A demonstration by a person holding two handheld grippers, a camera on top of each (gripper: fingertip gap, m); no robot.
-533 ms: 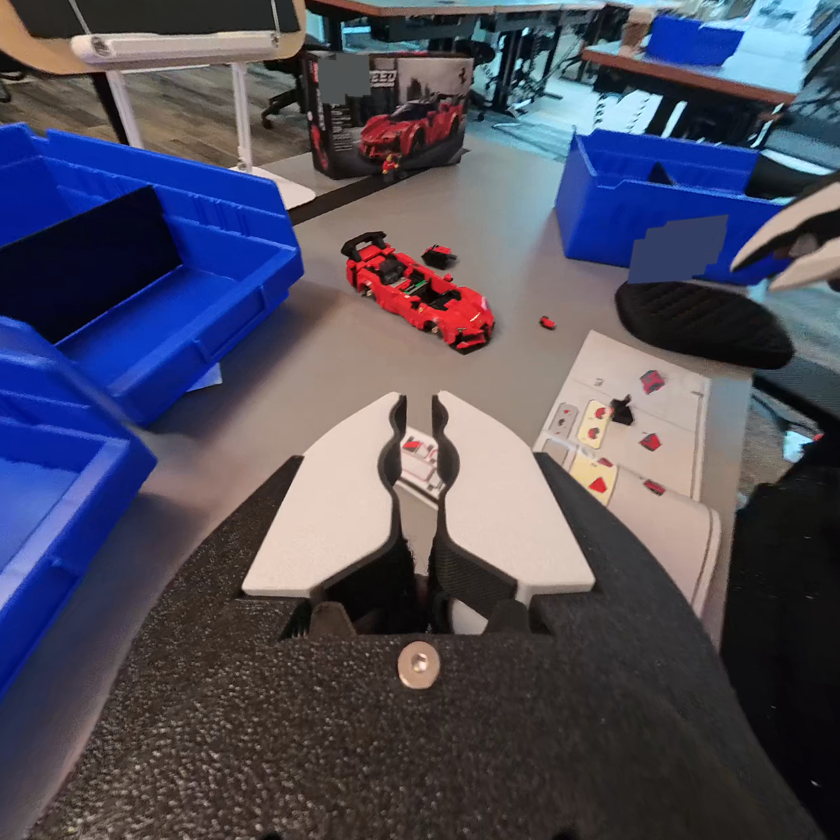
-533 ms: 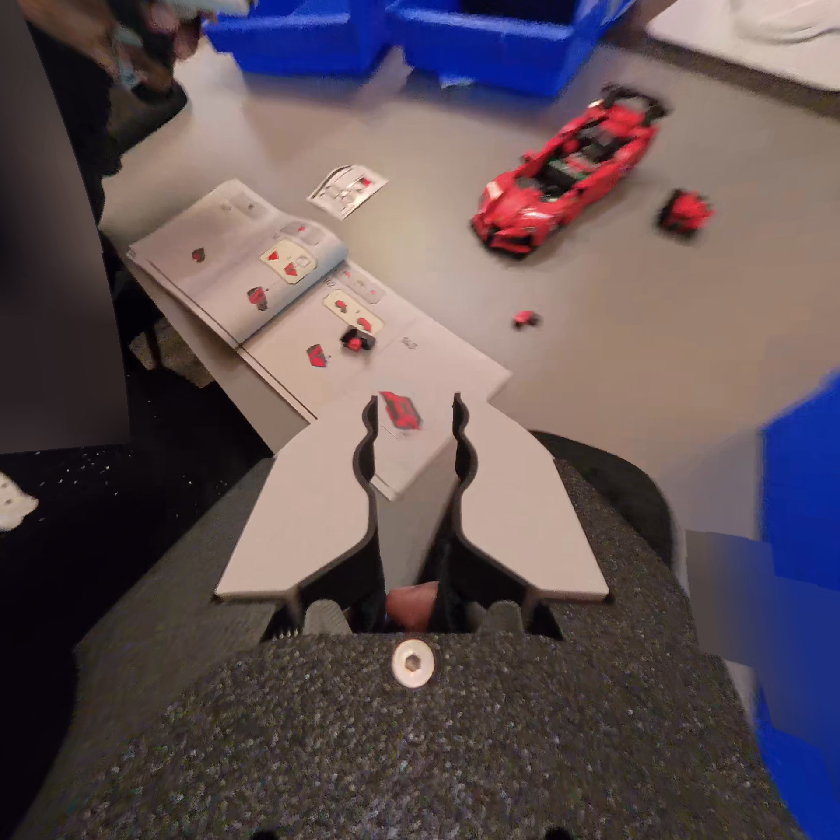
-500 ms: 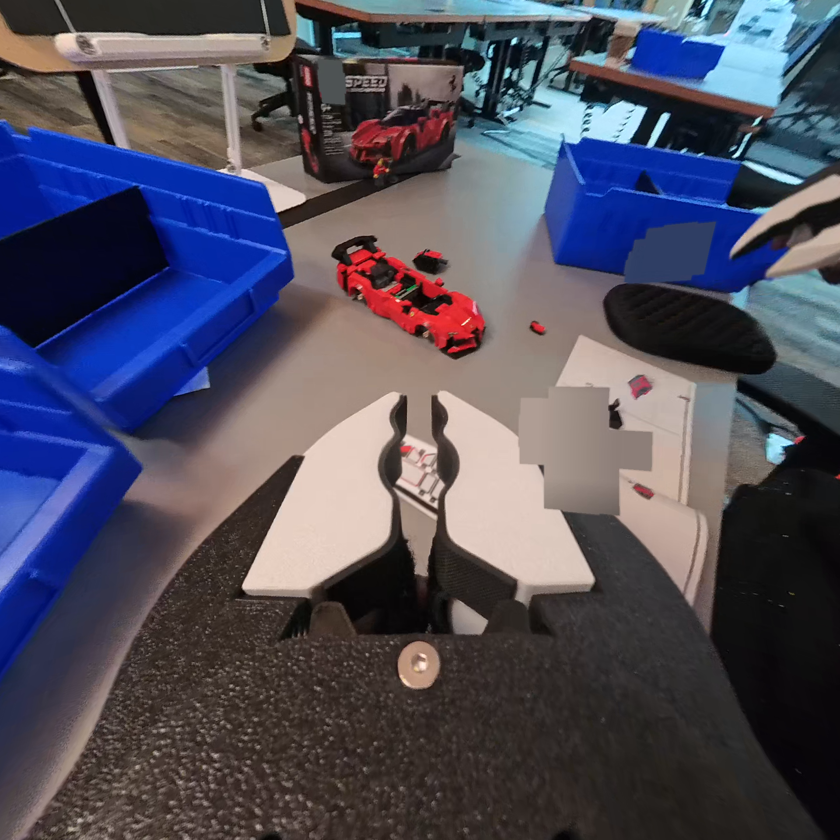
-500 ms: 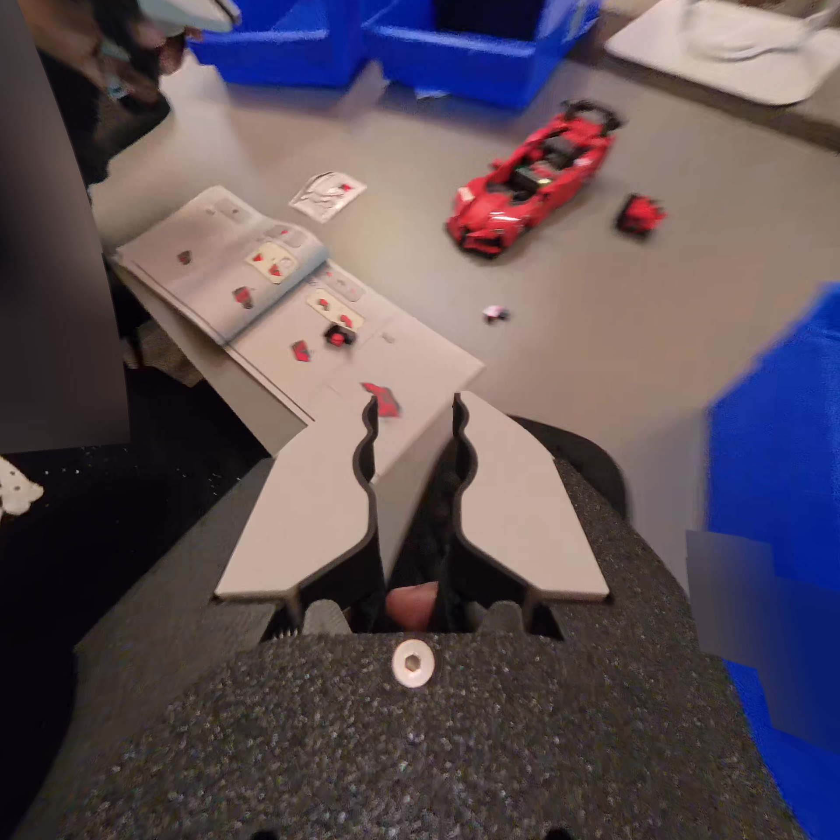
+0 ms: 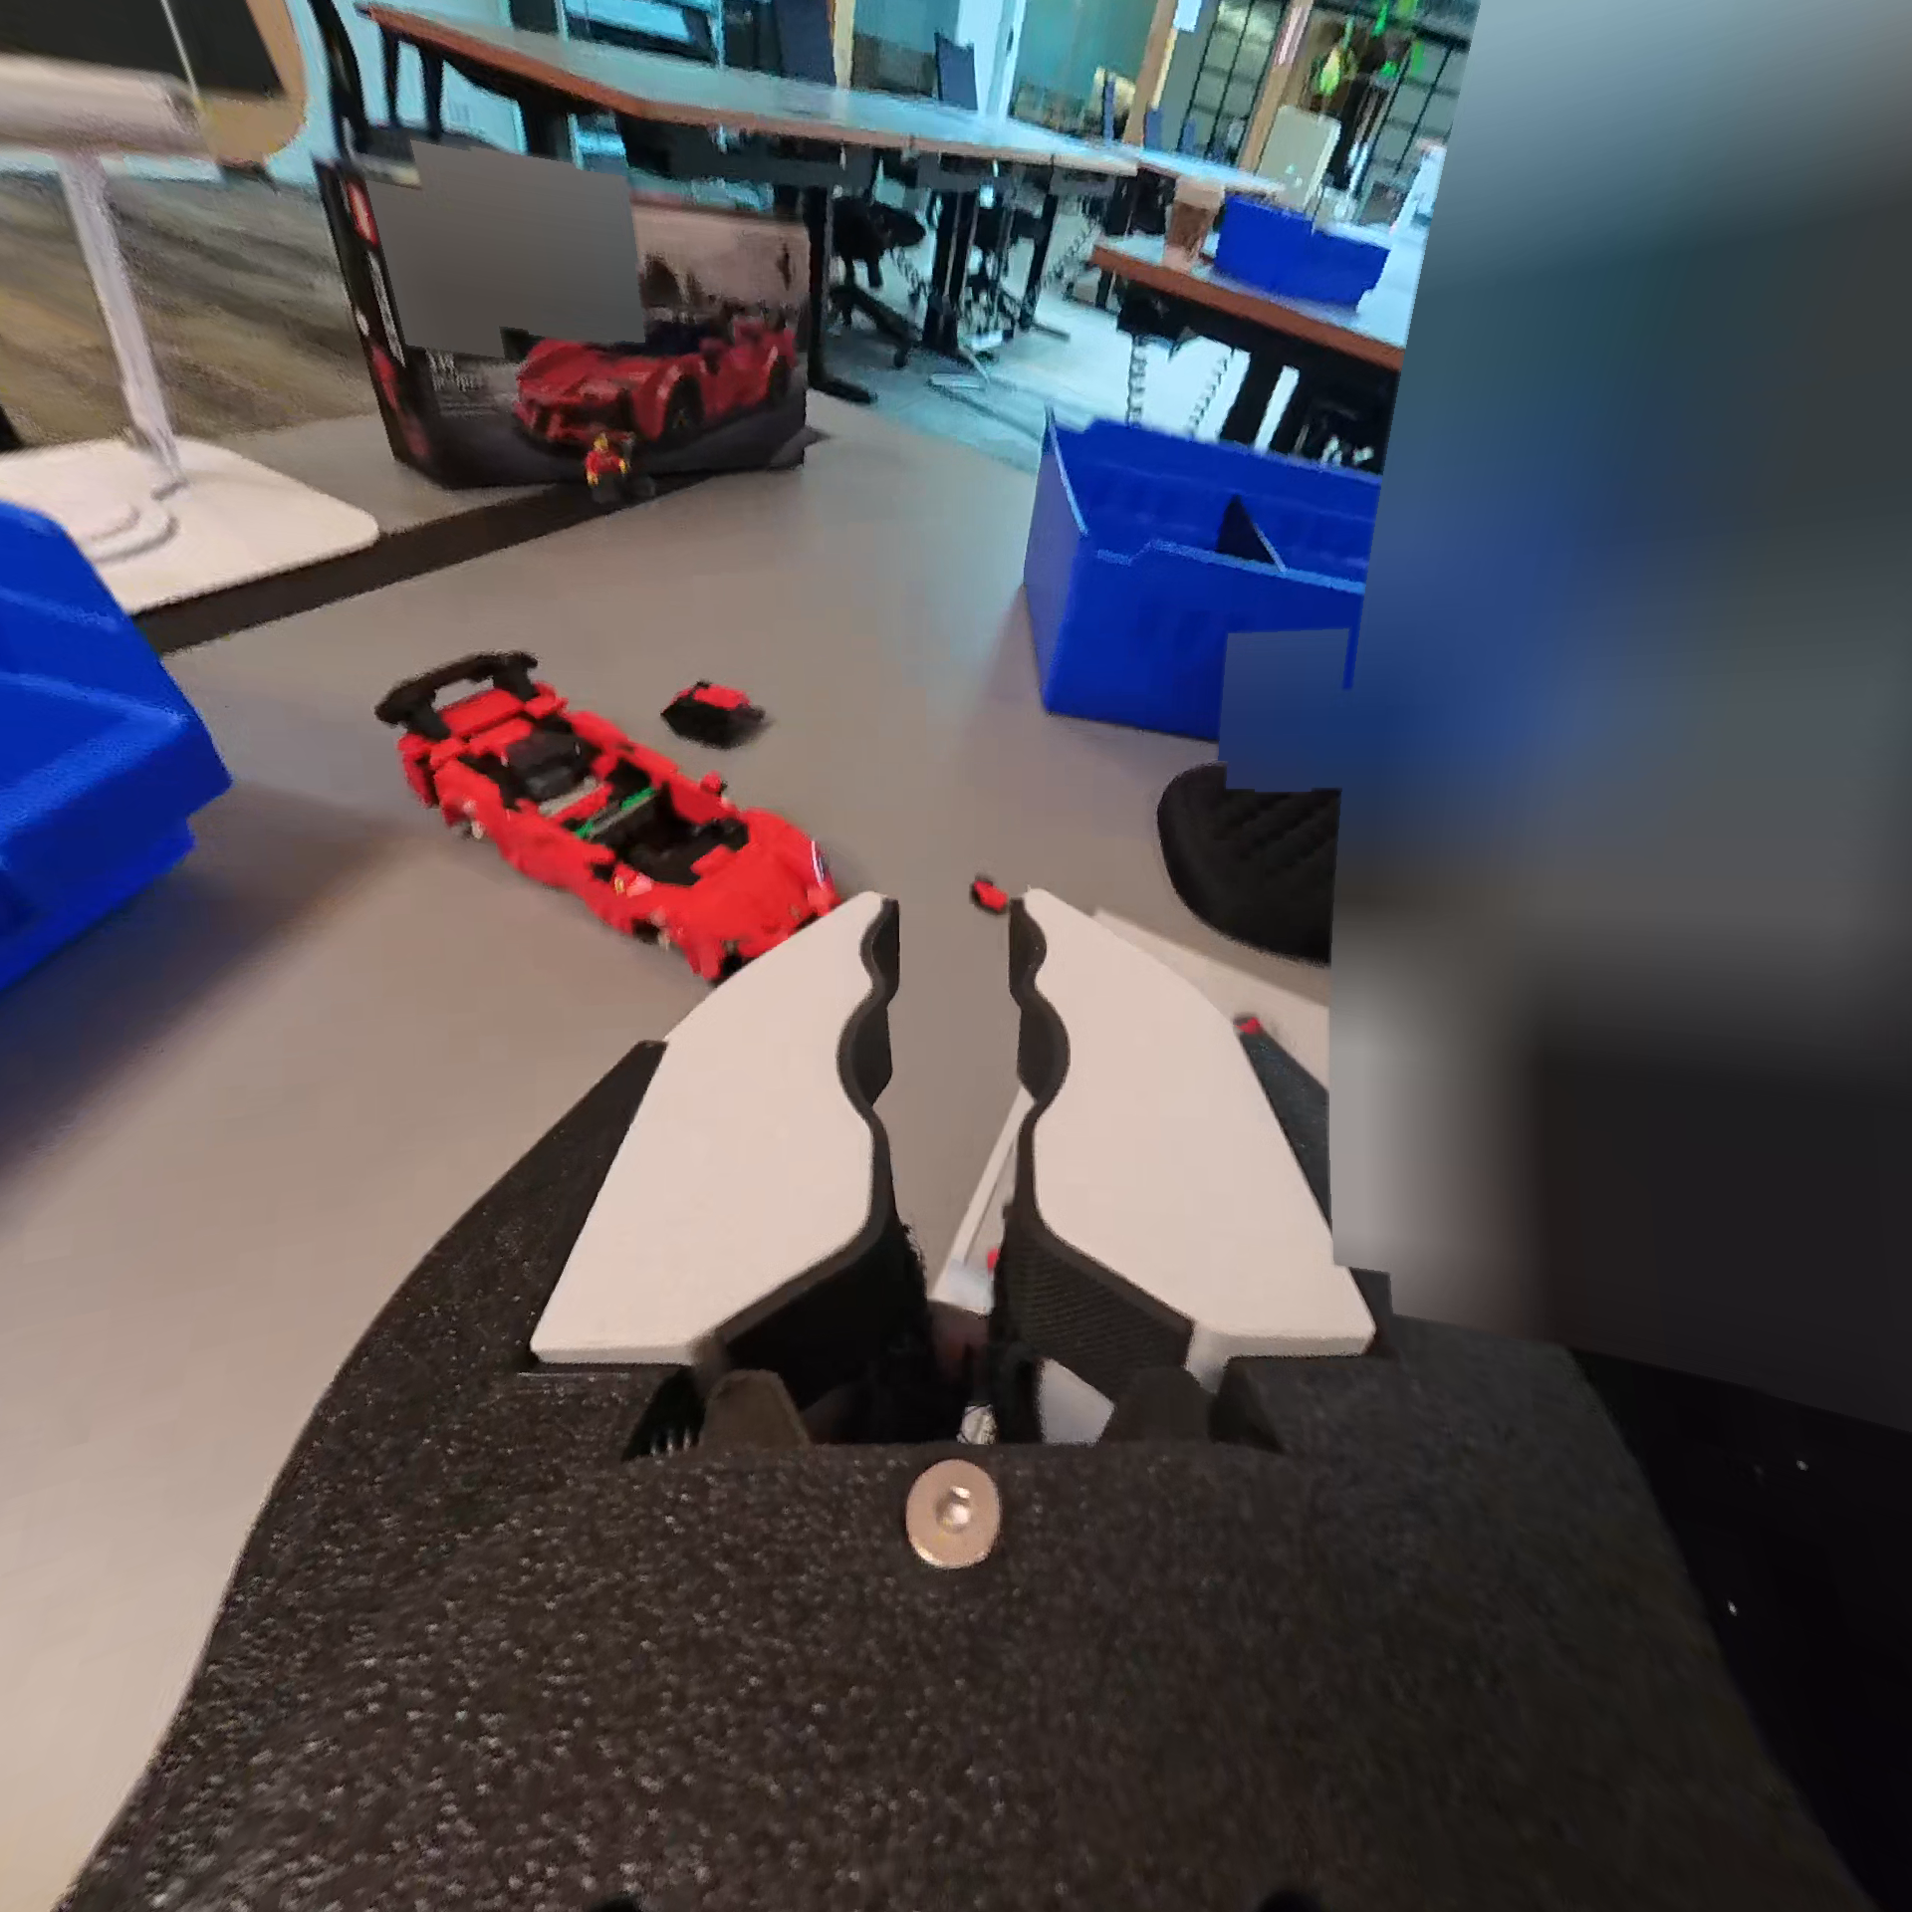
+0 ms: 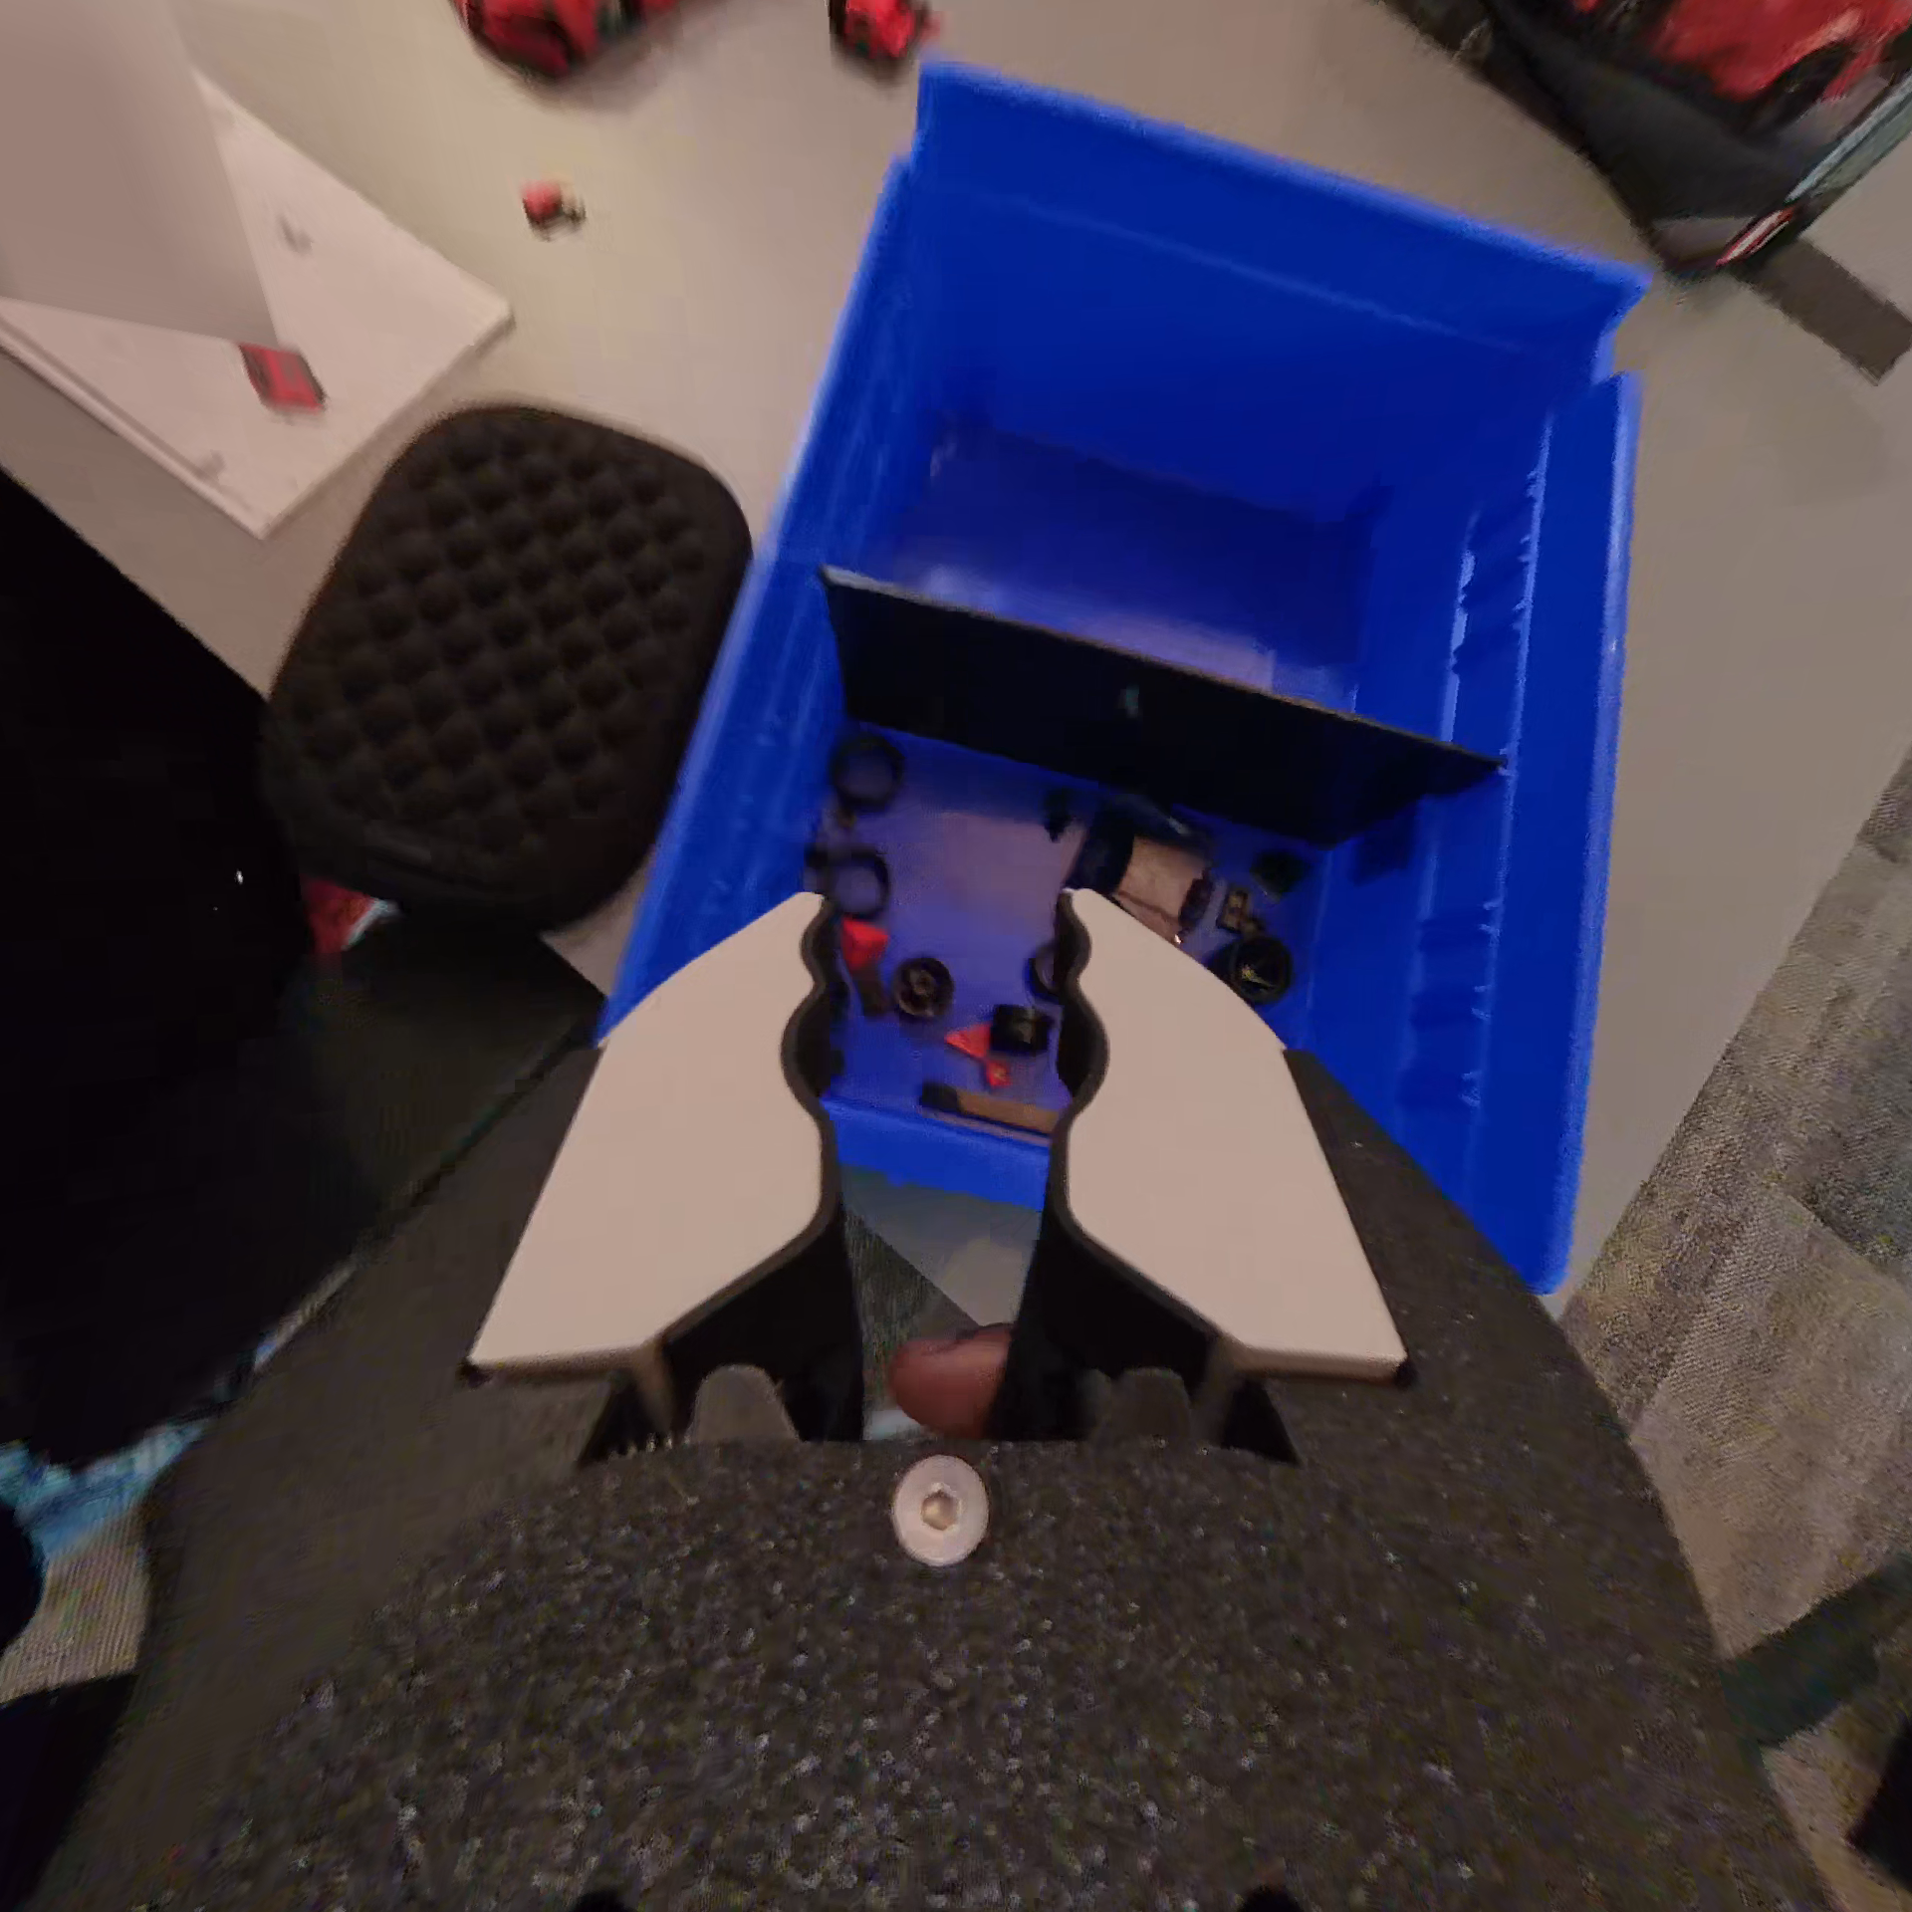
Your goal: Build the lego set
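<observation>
A partly built red lego car lies on the grey table, with a small black-and-red sub-assembly behind it and a tiny red piece beside it. My left gripper is open and empty, low over the table just right of the car's nose, close to the tiny red piece. My right gripper is open and empty, held above the near compartment of a blue bin. That compartment holds several small black and red lego pieces. The tiny red piece also shows in the right wrist view.
A black divider splits the bin. A black foam pad lies left of it, by the open instruction booklet. The set's box stands at the back. Another blue bin sits at the left, and the first bin at the right. My hands' fingertips stand some 45 cm from each other. My left gripper is the nearer one to the small black-and-red sub-assembly: about 25 cm, against 45 cm.
My right gripper has swung from above the booklet to above the blue bin and opened wider. My left gripper has moved forward towards the car and its jaws have parted a little.
</observation>
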